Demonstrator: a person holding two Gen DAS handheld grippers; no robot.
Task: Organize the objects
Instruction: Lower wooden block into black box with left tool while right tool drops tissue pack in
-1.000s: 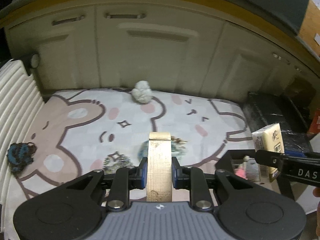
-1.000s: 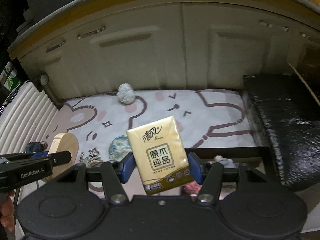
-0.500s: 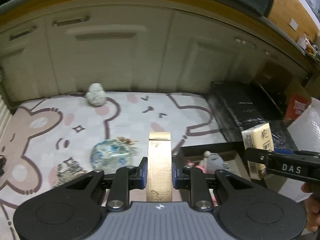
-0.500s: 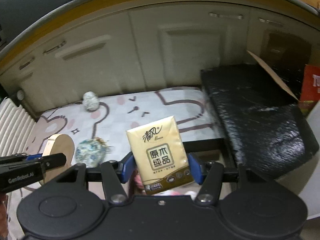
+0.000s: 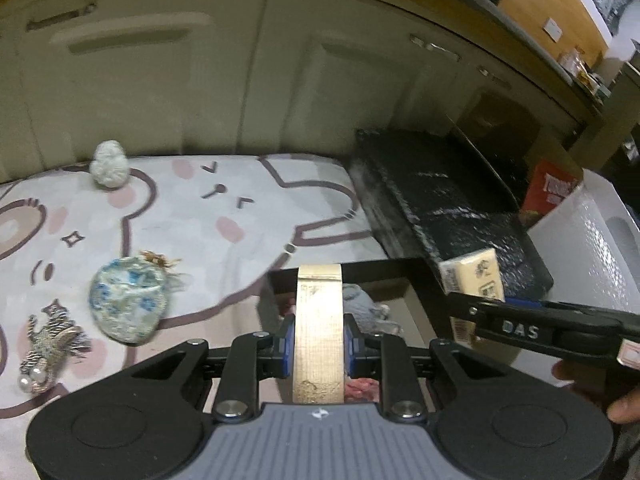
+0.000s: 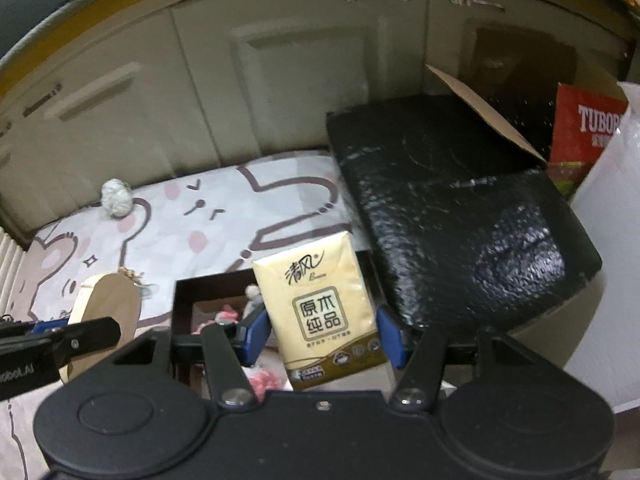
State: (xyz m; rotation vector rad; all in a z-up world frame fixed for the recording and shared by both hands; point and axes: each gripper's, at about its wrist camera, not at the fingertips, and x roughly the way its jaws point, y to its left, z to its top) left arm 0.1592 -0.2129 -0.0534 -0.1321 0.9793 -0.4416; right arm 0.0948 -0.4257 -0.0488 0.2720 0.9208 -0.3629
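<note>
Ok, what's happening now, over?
Left gripper shut on wooden piece. Right gripper shut on tissue pack. Both over black box. Nothing blocking.

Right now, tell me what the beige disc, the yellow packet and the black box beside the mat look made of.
Beige flat disc: probably unfinished wood; matte, with a grainy, chipped edge.
Yellow printed tissue packet: soft plastic film, slightly glossy.
Black box: looks wrapped in shiny crinkled plastic, with speckled highlights; what lies under it is unclear.

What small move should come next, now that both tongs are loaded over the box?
Probably lower the right tongs a little and release the tissue pack into the black box. The pack hangs over the box's open top, which already holds small soft things, while the left tongs grip the tape roll alongside.
</note>
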